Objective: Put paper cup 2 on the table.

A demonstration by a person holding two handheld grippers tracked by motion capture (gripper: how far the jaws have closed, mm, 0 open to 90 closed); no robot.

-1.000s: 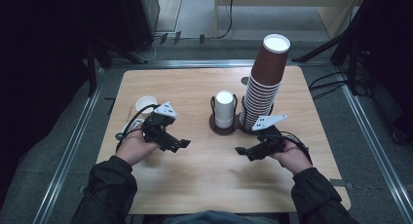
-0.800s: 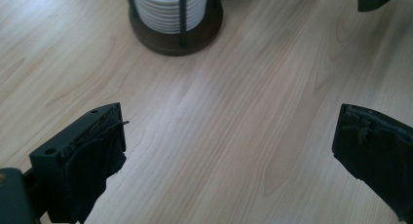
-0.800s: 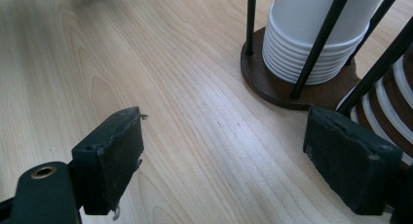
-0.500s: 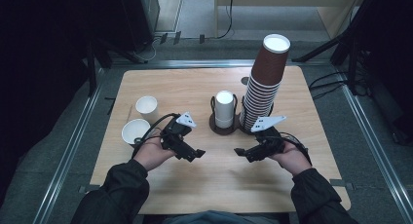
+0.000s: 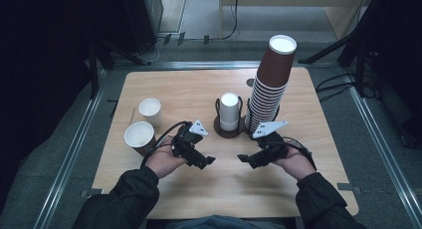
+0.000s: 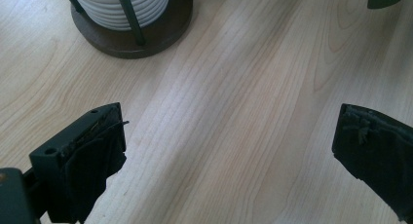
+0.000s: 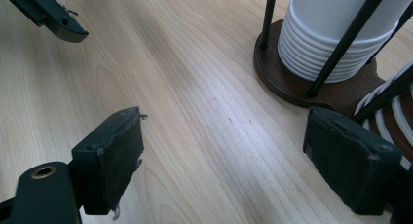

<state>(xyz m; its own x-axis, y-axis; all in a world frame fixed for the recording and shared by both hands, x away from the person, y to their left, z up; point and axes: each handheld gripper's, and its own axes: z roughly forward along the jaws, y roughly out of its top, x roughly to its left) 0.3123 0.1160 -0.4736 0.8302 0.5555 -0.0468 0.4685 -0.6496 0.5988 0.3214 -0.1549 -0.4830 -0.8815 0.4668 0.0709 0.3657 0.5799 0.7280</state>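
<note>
While both hand-held tools hover low over the pale wooden bench point(image 5: 298, 94), the left gripper point(image 5: 205, 162) has its jaws spread wide apart with bare wood grain between them, as the left gripper view shows. Ahead of those jaws and off to one side stands the round dark wooden holder with thin black posts point(image 6: 141, 31), carrying a short stack of white paper cups point(image 6: 124, 7). The right gripper point(image 5: 244, 158) likewise has its jaws well apart and grips nothing; in the right gripper view the same holder sits just beyond its far jaw, close but not touching. The tips of the two grippers point toward each other, near yet apart. Behind the right gripper rises a tall leaning stack of brown paper cups point(image 5: 271, 84). Two single paper cups with white insides point(image 5: 144, 124) stand behind the left hand point(image 5: 161, 162), outside the left jaws.
</note>
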